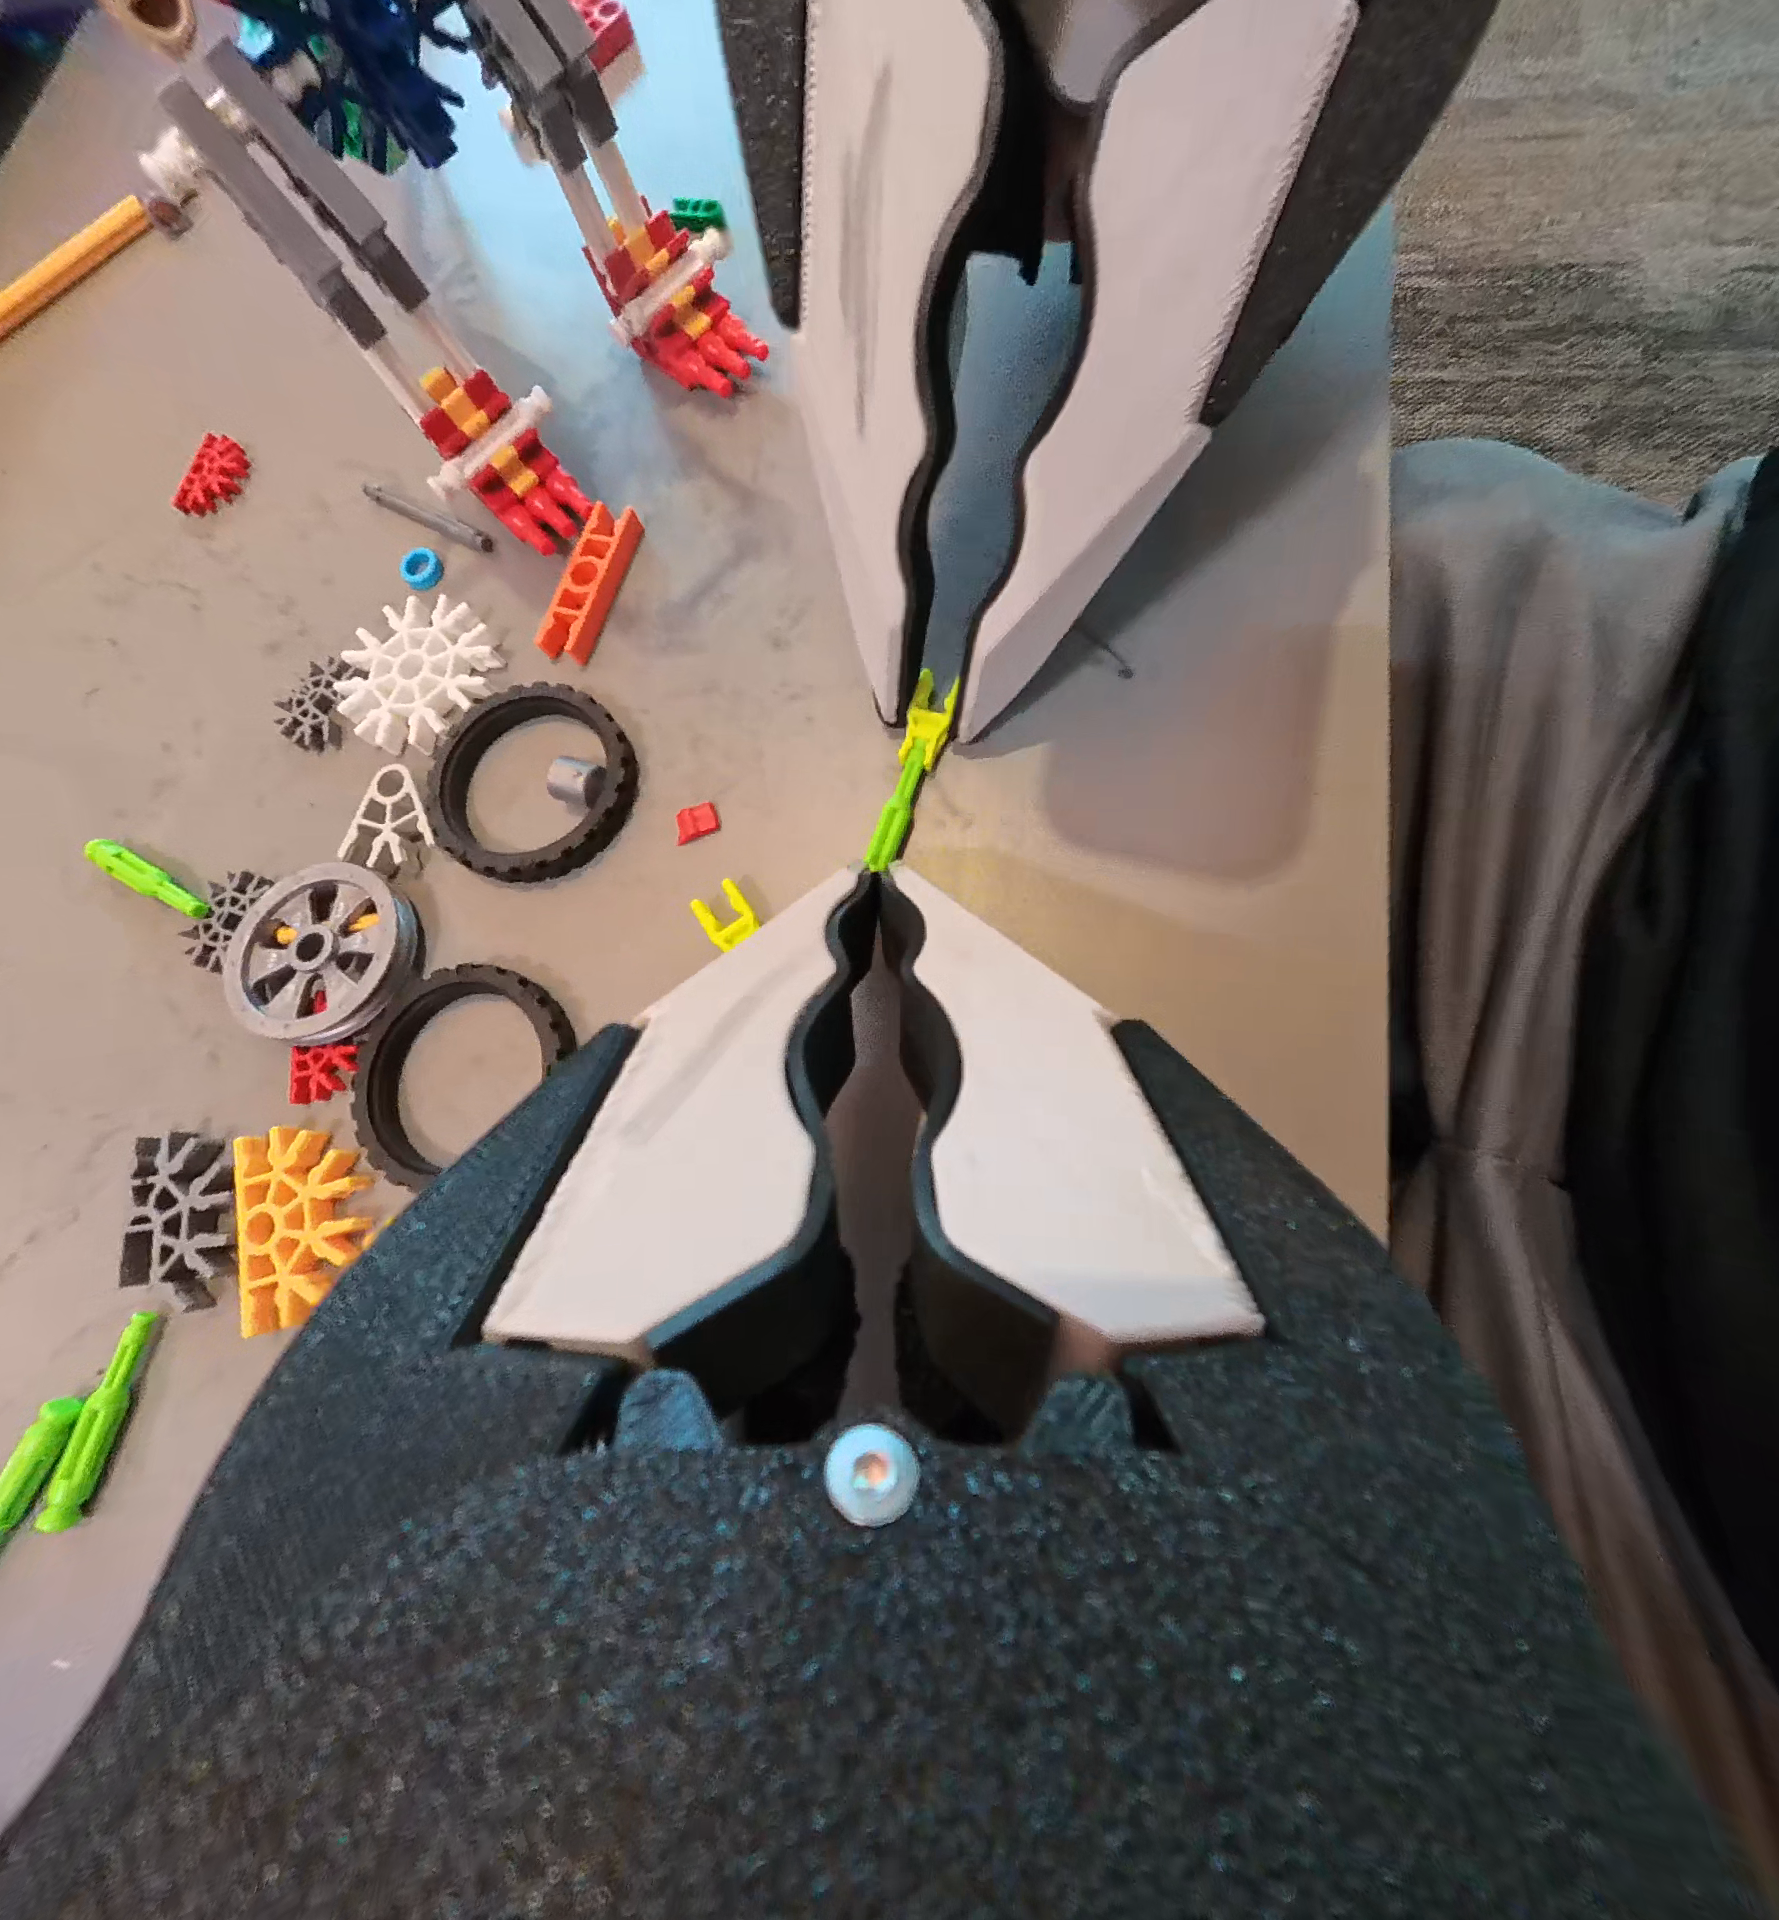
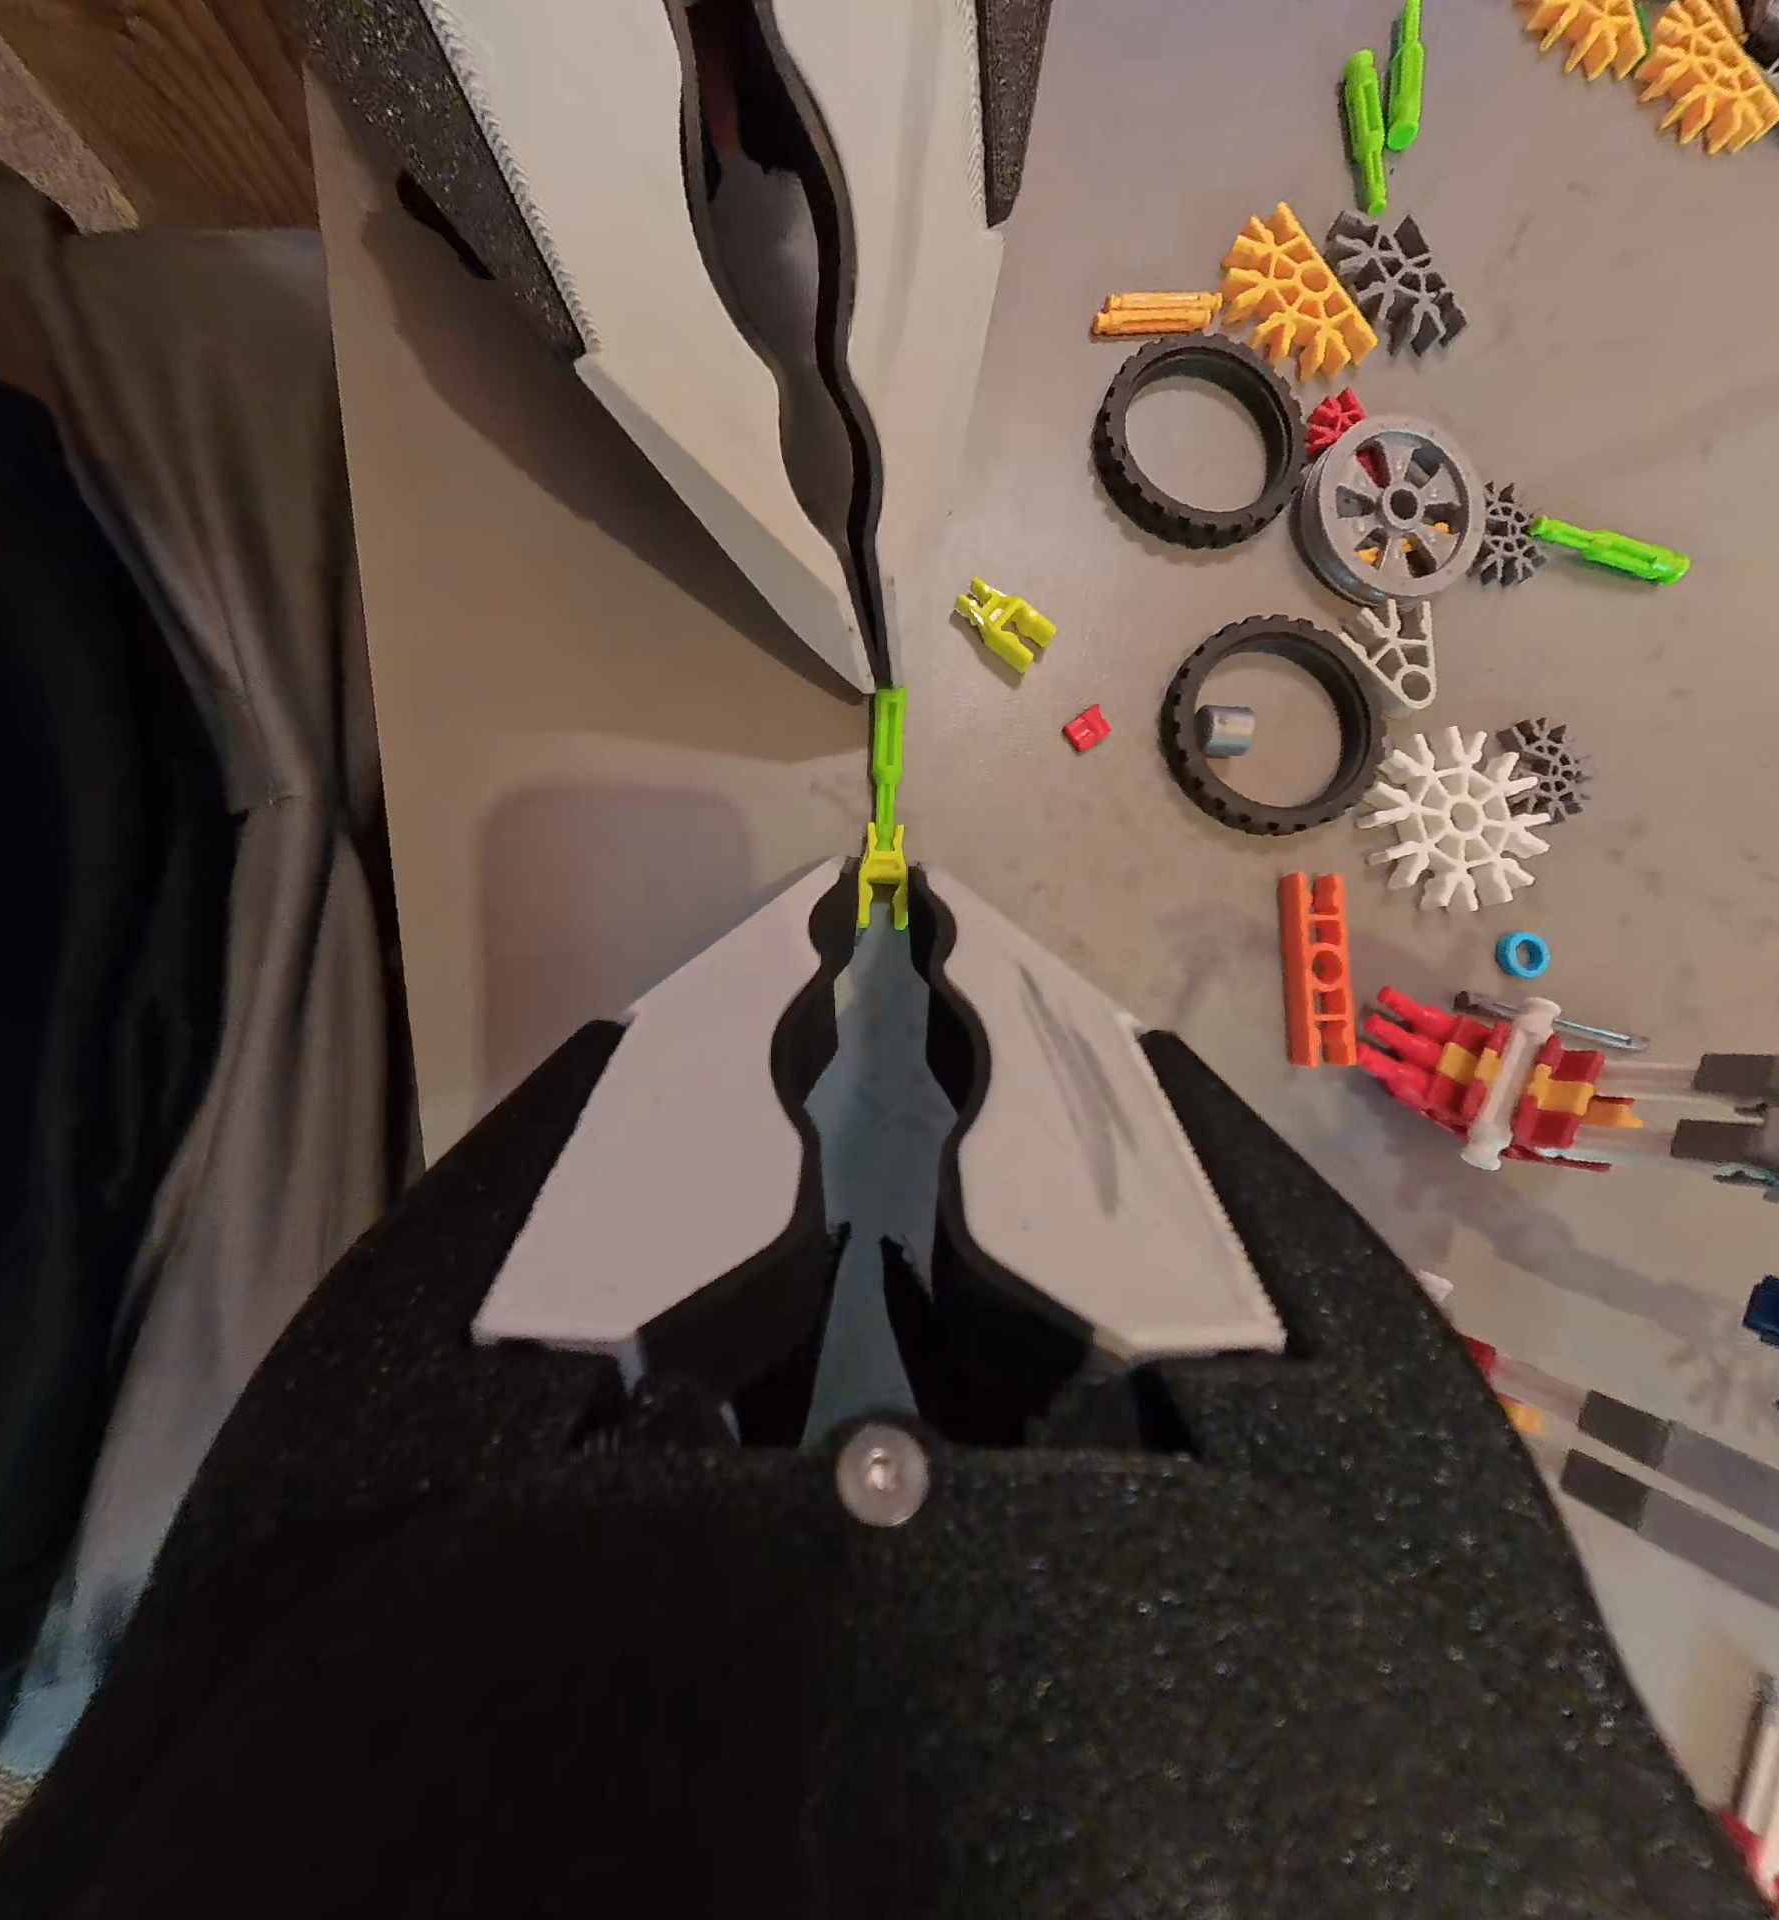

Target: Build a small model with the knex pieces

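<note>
Loose parts: green rods (image 1: 17,1455), tyres (image 1: 537,784), a grey wheel (image 1: 319,961) and a white snowflake piece (image 1: 417,670) lie on the counter (image 1: 85,675), left of both grippers.
Left gripper (image 1: 874,871): fingers pinched on one end of a green rod (image 1: 890,816).
Right gripper (image 2: 880,883): fingers closed on a yellow clip (image 2: 883,883) at the rod's other end.
Position: rod and clip are held above the counter.

Soft, even indoor light, faint shadows, slight motion blur, and strong wide-angle bending at the edges.
</note>
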Demonstrator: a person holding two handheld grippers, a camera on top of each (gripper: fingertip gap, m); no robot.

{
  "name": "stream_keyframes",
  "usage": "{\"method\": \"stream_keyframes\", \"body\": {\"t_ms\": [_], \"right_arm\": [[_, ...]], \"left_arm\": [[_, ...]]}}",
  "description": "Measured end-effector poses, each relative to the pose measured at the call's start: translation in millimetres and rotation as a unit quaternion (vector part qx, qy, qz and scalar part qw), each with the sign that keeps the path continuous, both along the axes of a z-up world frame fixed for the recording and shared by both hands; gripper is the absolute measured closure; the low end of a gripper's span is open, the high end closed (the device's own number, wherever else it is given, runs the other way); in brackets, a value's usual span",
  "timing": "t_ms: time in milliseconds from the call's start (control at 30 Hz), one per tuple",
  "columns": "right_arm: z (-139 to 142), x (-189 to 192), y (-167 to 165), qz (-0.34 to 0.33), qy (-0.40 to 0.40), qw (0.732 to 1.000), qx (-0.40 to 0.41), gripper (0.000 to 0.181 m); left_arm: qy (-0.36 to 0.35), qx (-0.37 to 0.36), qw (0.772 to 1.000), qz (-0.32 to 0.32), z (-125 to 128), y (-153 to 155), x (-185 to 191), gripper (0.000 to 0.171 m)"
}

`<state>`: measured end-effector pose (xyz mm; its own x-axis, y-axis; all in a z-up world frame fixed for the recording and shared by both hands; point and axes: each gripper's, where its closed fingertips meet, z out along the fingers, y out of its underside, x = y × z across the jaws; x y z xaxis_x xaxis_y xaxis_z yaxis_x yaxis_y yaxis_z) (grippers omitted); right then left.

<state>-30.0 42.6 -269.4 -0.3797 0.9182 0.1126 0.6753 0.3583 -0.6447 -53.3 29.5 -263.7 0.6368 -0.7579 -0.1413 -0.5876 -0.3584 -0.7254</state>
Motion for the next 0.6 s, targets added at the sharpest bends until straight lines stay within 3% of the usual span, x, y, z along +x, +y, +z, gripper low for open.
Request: {"method": "stream_keyframes", "body": {"t_ms": [333, 500, 600], "right_arm": [[0.5, 0.7, -0.1, 0.011, 0.016, 0.999, -0.048, 0.173], [1.2, 0.9, 0.6, 0.009, 0.029, 0.999, -0.020, 0.173], [4.9, 0.9, 2.1, 0.010, 0.053, 0.998, 0.013, 0.173]], "left_arm": [[-0.019, -0.025, 0.999, 0.015, -0.3, 3.1, 0.1, 0.171], [-0.025, -0.008, 1.000, 0.010, 4.1, 2.5, 0.7, 0.171], [-0.037, 0.002, 0.999, 0.002, 8.7, 1.3, 2.2, 0.155]]}}
